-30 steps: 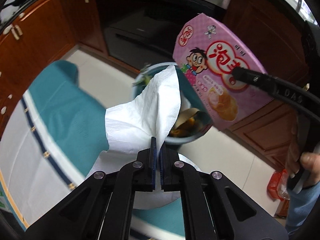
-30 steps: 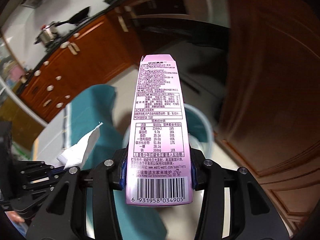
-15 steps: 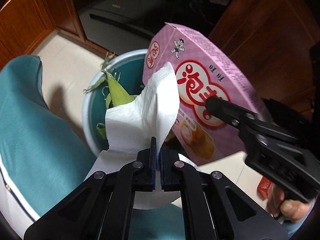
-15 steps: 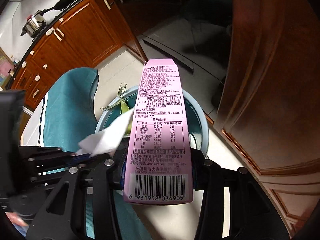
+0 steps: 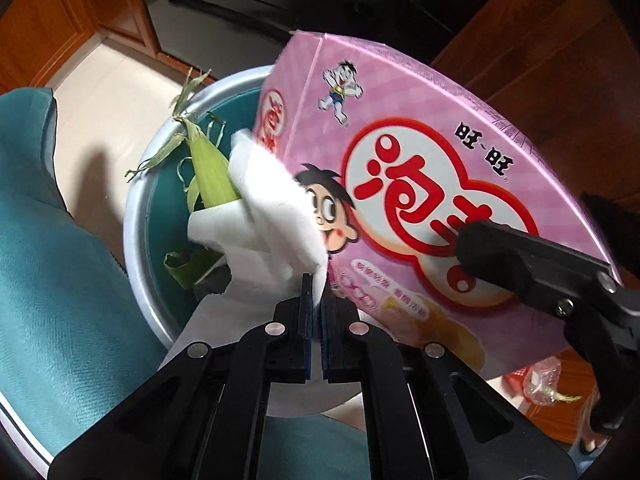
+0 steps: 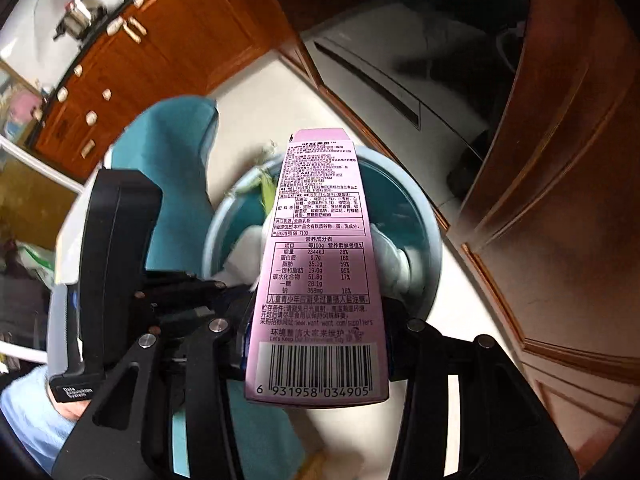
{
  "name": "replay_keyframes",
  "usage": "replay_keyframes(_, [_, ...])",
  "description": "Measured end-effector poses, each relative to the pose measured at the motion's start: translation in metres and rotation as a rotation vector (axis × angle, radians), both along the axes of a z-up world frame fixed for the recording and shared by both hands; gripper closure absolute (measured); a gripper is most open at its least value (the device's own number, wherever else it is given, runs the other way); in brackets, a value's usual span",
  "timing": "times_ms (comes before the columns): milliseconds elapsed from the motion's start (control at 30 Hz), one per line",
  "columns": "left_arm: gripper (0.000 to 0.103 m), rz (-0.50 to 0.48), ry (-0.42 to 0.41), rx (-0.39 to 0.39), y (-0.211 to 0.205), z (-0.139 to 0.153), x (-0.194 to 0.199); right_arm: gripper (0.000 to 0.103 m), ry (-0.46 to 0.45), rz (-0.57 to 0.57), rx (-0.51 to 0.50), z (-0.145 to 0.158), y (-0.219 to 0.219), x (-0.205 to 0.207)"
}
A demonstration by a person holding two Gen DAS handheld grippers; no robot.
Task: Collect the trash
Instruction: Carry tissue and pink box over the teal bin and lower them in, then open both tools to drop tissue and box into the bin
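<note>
My left gripper (image 5: 316,300) is shut on a white paper towel (image 5: 268,208) and holds it over the round teal trash bin (image 5: 134,216). My right gripper (image 6: 318,344) is shut on a pink snack box (image 6: 320,264). The box (image 5: 420,184) tilts over the bin's mouth beside the towel. In the right wrist view the bin (image 6: 428,220) lies under the box, with the towel (image 6: 244,244) over its rim. Corn husks (image 5: 204,160) lie inside the bin.
A teal cloth (image 5: 60,264) covers the table edge at left, close to the bin. Wooden cabinets (image 6: 188,40) and a dark oven front (image 5: 256,4) stand behind. A red item and a clear wrapper (image 5: 540,380) lie on the floor at right.
Both grippers have moved closer over the bin. The pink box has come down toward the bin's mouth and the paper towel now hangs over the corn husks.
</note>
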State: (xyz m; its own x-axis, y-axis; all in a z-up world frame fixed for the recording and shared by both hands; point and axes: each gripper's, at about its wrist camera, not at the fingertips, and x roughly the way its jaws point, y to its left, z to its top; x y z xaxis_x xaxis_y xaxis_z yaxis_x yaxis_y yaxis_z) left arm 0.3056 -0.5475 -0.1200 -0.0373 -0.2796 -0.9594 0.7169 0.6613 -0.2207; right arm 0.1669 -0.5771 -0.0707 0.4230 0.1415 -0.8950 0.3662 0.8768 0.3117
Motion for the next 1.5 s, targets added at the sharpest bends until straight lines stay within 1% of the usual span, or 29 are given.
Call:
replay_keyframes(67, [0.099,0.015,0.01,0.005,-0.001,-0.001,0.001,0.06,0.032,-0.011,-0.014,-0.008,-0.005,0.004])
replay_keyframes(100, [0.099,0.025,0.016,0.007,-0.001,-0.003,0.003,0.06,0.033,-0.025,0.007,-0.011,-0.01,0.007])
replay_keyframes(167, [0.099,0.026,0.021,0.013,-0.002,-0.006,0.004,0.06,0.046,-0.042,0.014,-0.014,-0.015,0.014])
replay_keyframes(233, [0.099,0.02,0.028,0.012,0.002,-0.006,0.004,0.06,0.054,-0.047,0.026,-0.012,-0.018,0.015])
replay_keyframes(267, [0.099,0.015,0.034,0.005,0.005,-0.004,0.003,0.06,0.036,-0.04,0.049,-0.006,-0.019,0.015])
replay_keyframes(300, [0.099,0.013,0.035,0.0,0.003,-0.001,-0.003,0.06,0.013,-0.015,0.066,0.005,-0.019,0.013])
replay_keyframes(333, [0.099,0.012,0.04,-0.006,0.004,0.002,-0.003,0.06,0.008,0.02,0.053,0.015,-0.017,0.012])
replay_keyframes(367, [0.099,0.013,0.051,-0.015,0.006,0.004,-0.003,0.06,0.026,0.06,0.026,0.022,-0.013,0.011])
replay_keyframes(433, [0.099,0.009,0.076,-0.044,0.008,0.011,-0.005,0.06,0.078,0.117,0.013,0.023,-0.01,0.01])
replay_keyframes(567, [0.098,-0.008,0.073,-0.082,0.008,0.02,-0.005,0.06,0.165,0.166,0.031,0.012,-0.008,0.013])
replay_keyframes(633, [0.098,-0.018,0.055,-0.078,0.002,0.02,-0.004,0.06,0.222,0.154,0.015,-0.002,-0.011,0.02])
replay_keyframes(700, [0.098,-0.011,0.064,-0.074,-0.002,0.016,0.0,0.06,0.222,0.124,0.029,-0.011,-0.016,0.027])
replay_keyframes(800, [0.098,0.001,0.071,-0.056,-0.006,0.005,0.007,0.06,0.226,0.097,0.013,-0.022,-0.017,0.042])
replay_keyframes(900, [0.098,0.018,0.082,-0.034,-0.005,-0.007,0.024,0.06,0.223,0.074,0.0,-0.033,-0.014,0.052])
replay_keyframes(967, [0.098,0.032,0.093,-0.028,-0.002,-0.015,0.031,0.061,0.214,0.058,0.013,-0.041,-0.013,0.059])
replay_keyframes(1067, [0.098,0.04,0.103,-0.019,-0.001,-0.024,0.041,0.061,0.207,0.052,0.003,-0.053,-0.009,0.066])
replay_keyframes(1167, [0.098,0.041,0.097,-0.007,-0.001,-0.031,0.048,0.061,0.221,0.032,0.045,-0.07,-0.012,0.067])
replay_keyframes(1200, [0.098,0.046,0.102,-0.007,0.0,-0.034,0.051,0.06,0.212,0.008,0.083,-0.075,-0.016,0.065])
replay_keyframes(1267, [0.098,0.043,0.106,-0.011,0.0,-0.035,0.052,0.06,0.203,-0.01,0.093,-0.075,-0.018,0.062])
replay_keyframes(1367, [0.097,0.016,0.08,-0.011,0.006,-0.032,0.054,0.057,0.195,-0.013,0.061,-0.066,-0.014,0.059])
replay_keyframes(1400, [0.091,0.012,0.075,-0.01,0.007,-0.03,0.053,0.049,0.188,-0.005,0.057,-0.063,-0.011,0.058])
replay_keyframes(1433, [0.083,0.018,0.072,-0.023,0.011,-0.025,0.052,0.045,0.179,0.0,0.067,-0.058,-0.008,0.058])
replay_keyframes(1467, [0.061,0.027,0.062,-0.037,0.018,-0.026,0.055,0.034,0.173,-0.007,0.065,-0.052,-0.007,0.056])
replay_keyframes(1500, [0.048,0.033,0.048,-0.045,0.022,-0.021,0.055,0.025,0.163,-0.01,0.062,-0.047,-0.006,0.053])
